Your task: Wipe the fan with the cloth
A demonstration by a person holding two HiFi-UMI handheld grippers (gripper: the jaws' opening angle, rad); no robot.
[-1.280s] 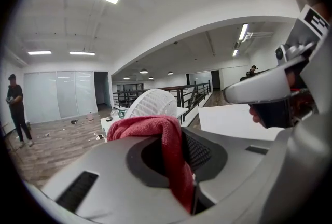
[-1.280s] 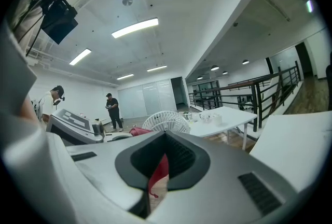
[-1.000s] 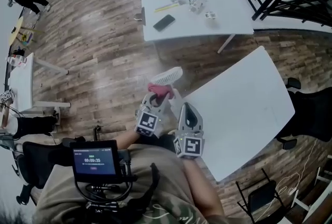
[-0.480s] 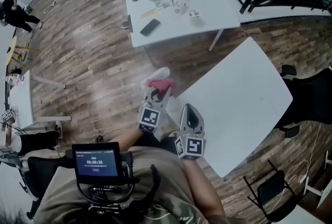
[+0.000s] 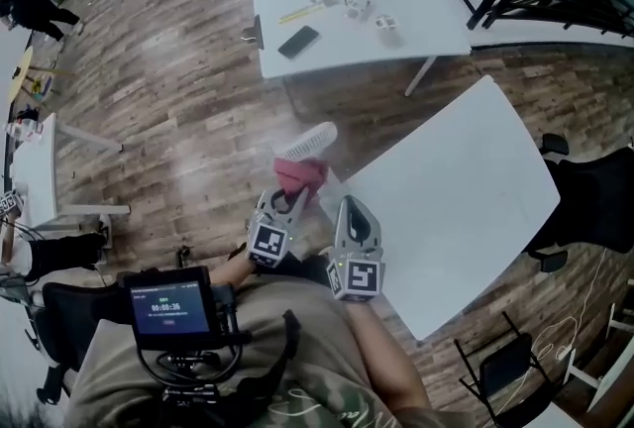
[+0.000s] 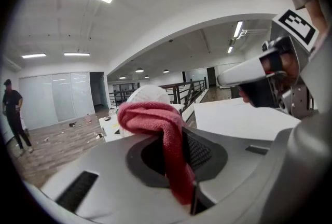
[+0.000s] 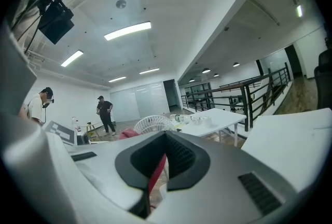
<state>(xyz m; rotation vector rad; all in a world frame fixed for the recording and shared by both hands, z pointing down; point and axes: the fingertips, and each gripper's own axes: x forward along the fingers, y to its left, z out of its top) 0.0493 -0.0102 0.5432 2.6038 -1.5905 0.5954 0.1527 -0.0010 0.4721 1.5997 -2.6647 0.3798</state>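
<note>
Gripping the crumpled red cloth point(image 5: 299, 175) in the fingers of our left gripper point(image 5: 292, 195), we hold it just beside the round white grilled fan point(image 5: 308, 140) at the left corner of the white bench point(image 5: 456, 198); the fingers of our right gripper point(image 5: 348, 205) are pressed together.

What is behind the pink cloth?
In the left gripper view, the rounded top of the white fan shows behind the pink cloth. The cloth covers its lower part.
</note>
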